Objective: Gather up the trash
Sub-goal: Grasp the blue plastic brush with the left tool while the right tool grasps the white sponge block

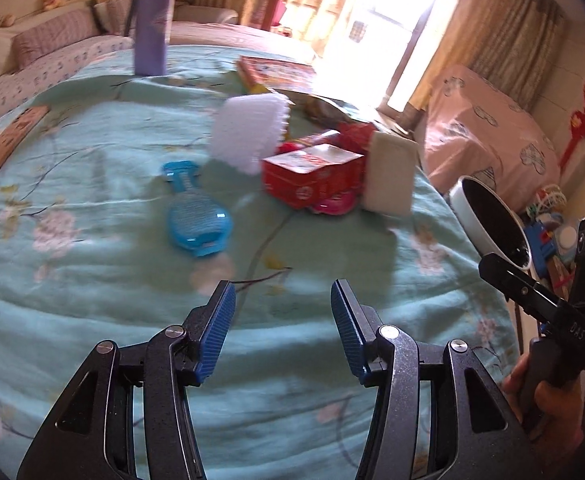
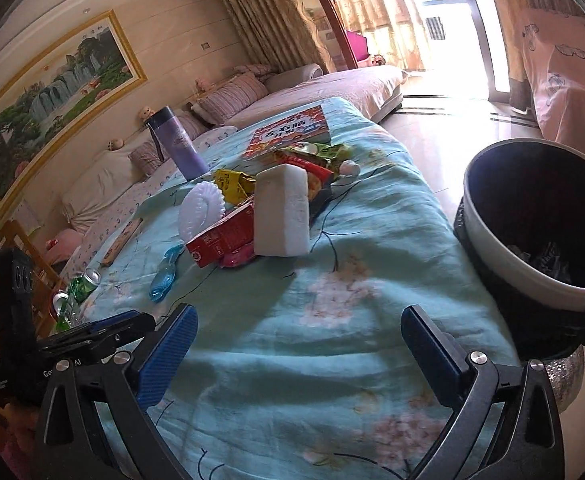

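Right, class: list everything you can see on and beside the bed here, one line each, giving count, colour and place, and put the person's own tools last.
Bin: one, white rim, dark inside, right of the bed.
Flask: one, purple, far side, upright.
Book: one, red, far end.
Wrappers: several, yellow, green, red, by the book.
Block: one, white, middle, upright.
Carton: one, red, left of the block.
Tray: one, clear white, behind the carton.
Bottle: one, blue, lying flat.
Bedcover: one, teal, floral.
Left tongs: open, empty.
Right tongs: open, empty.
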A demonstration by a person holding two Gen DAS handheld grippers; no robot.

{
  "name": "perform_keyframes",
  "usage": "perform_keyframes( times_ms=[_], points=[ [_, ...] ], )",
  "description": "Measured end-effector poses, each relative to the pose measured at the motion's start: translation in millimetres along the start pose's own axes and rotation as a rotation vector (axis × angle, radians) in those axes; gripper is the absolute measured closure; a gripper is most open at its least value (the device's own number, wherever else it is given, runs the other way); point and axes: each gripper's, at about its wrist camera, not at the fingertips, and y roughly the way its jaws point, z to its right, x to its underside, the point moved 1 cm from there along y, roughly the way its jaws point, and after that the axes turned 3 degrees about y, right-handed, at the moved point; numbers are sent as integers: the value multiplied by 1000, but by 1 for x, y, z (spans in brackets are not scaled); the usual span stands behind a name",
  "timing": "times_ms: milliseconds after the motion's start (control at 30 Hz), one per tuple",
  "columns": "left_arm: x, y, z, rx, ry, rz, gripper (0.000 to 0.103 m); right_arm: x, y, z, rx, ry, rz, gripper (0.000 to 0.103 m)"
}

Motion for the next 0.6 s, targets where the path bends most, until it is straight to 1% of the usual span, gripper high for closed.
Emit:
perform_keyframes(
  times_ms=[133, 267, 400, 500, 600],
  points=[
    [2, 1, -23, -22, -47, -9, 52, -3, 14, -6, 7, -17, -16, 1],
    [0, 6, -35, -37, -75, -24, 51, -7, 27, -7, -7, -1, -33, 1],
    [-7, 12, -43, -29, -96, -29, 51, -13, 39, -6, -23, 36, -62, 1],
    [-14, 18, -46, -20, -97, -38, 51, -19, 45, -4, -28, 40, -65, 1],
    [-21, 28, -44, -29, -88, -51, 51, -25, 50, -4, -34, 42, -57, 1]
  ],
)
